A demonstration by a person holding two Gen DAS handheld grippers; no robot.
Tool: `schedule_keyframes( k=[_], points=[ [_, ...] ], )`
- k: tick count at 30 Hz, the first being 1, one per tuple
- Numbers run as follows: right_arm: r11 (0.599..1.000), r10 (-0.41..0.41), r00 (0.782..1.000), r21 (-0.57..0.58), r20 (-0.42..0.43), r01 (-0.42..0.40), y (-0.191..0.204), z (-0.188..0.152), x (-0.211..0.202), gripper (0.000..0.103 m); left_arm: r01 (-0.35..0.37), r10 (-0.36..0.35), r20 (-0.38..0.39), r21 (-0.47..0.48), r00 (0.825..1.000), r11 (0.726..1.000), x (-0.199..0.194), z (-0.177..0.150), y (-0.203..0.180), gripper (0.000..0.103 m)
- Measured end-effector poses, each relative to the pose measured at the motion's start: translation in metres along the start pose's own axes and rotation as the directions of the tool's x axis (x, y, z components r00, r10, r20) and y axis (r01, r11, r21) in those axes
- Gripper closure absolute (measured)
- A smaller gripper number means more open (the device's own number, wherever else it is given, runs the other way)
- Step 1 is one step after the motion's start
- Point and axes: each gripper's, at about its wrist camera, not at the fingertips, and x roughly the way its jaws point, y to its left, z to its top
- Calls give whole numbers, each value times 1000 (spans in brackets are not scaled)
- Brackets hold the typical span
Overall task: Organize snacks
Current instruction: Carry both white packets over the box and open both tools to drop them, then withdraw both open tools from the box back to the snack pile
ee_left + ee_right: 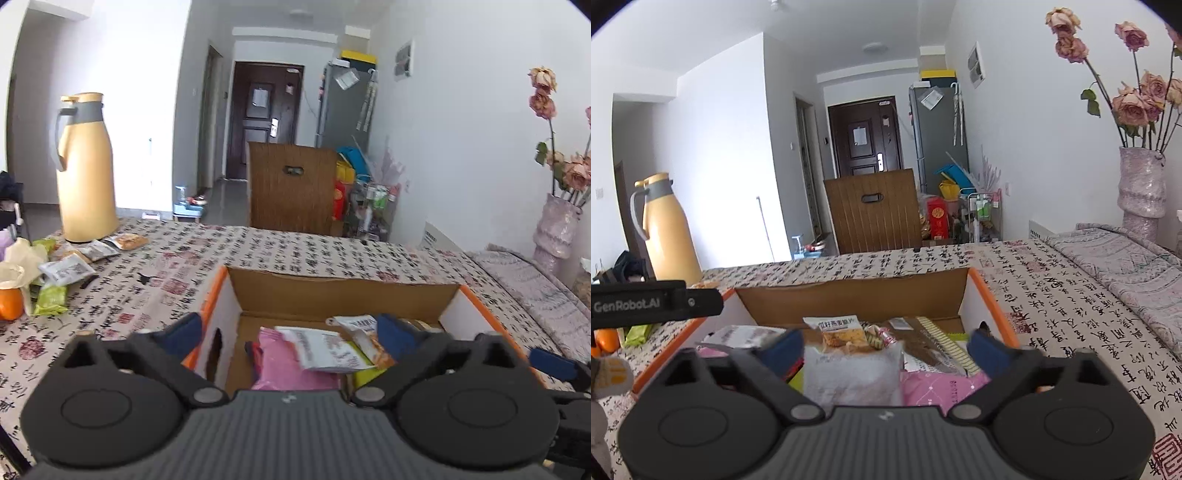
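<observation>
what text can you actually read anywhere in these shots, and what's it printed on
"GenRobot.AI": white lettering on the black body of the left gripper, seen at the left edge of the right wrist view.
Snack packet in the cardboard box: a line of Chinese characters on its white top, too blurred to read.
Tablecloth: Chinese calligraphy and red seals all over, not readable with confidence.
Packets beside the thermos: print too small.
</observation>
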Motion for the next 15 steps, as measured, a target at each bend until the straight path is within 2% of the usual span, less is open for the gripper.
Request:
schedule_keyframes(
  k=[15],
  points=[
    [1000, -8, 1000, 15, 19, 8, -3, 3, -8, 0, -13, 12, -14, -13, 1000, 1000, -1, 2, 2, 0]
  ],
)
